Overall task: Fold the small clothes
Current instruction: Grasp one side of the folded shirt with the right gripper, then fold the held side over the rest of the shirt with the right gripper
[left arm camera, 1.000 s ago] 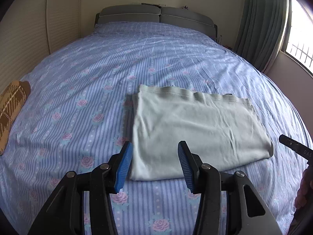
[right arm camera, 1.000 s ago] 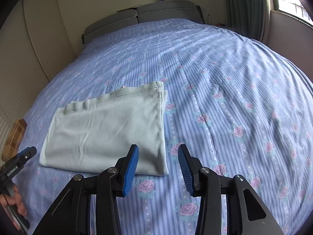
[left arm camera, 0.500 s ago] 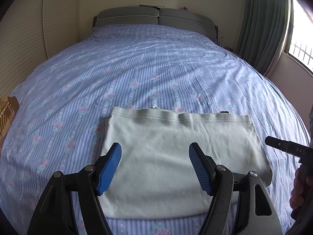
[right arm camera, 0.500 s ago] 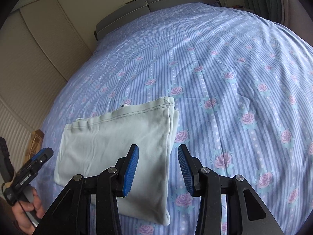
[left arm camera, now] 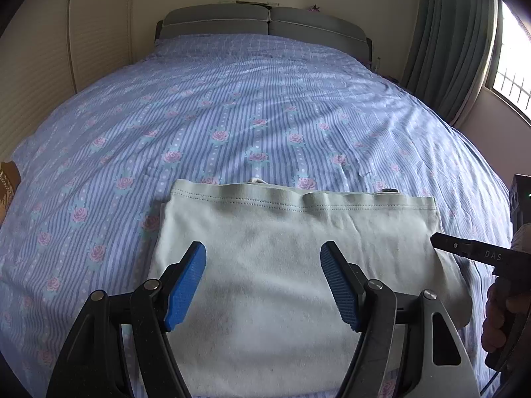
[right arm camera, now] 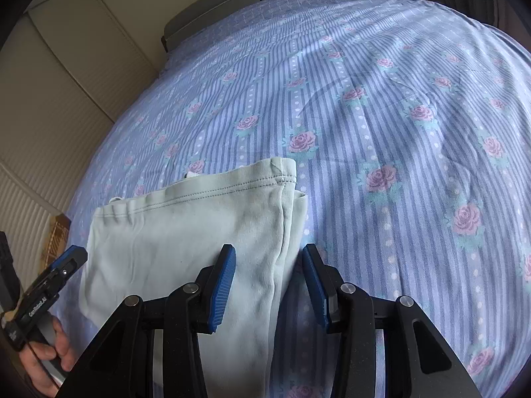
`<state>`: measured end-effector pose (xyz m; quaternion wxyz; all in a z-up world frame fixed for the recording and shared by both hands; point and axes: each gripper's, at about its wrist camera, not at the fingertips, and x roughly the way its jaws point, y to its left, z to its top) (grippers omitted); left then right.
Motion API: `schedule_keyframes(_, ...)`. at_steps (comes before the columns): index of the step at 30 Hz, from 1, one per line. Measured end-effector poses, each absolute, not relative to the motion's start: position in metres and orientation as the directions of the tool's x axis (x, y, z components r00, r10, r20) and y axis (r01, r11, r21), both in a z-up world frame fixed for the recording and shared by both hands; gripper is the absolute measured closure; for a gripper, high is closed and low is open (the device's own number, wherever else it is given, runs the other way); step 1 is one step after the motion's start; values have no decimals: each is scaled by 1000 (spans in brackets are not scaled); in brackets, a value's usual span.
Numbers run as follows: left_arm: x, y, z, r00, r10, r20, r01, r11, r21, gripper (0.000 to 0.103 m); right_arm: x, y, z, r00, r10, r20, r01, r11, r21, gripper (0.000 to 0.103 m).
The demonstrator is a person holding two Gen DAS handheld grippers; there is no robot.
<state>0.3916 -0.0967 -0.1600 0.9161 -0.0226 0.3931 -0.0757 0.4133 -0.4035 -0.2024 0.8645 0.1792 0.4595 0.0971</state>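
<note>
Pale green garment (left arm camera: 275, 265) lies folded flat on the floral bedsheet (left arm camera: 252, 106) at 6 o'clock. Left gripper (left arm camera: 263, 282) wide open, right gripper (right arm camera: 268, 283) half open astride its 3 o'clock edge, both empty; further fold probably remains

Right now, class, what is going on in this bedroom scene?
A person is folding a pale green garment laid flat on a bed with a blue striped rose-print sheet, holding a claw in each hand. The left claw hovers open above the middle of the cloth. The right claw is open astride the garment's right edge. Neither one grips the fabric yet.
</note>
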Motion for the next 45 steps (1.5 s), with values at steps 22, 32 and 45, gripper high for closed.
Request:
schedule_keyframes(22, 380, -81, -158, 674, -182, -716, 125, 983, -132, 32, 431, -413, -202, 530, 462, -711, -26, 847, 531, 90)
schedule_keyframes(32, 359, -35, -126, 718, -181, -672, 102, 982, -156, 32, 416, -368, -129, 551, 448, -704, -74, 866, 494, 90)
schedule_keyframes(45, 331, 88, -102, 757, -73, -649, -28, 989, -144, 32, 443, -175, -109, 443, 442, -780, -154, 895, 419, 90)
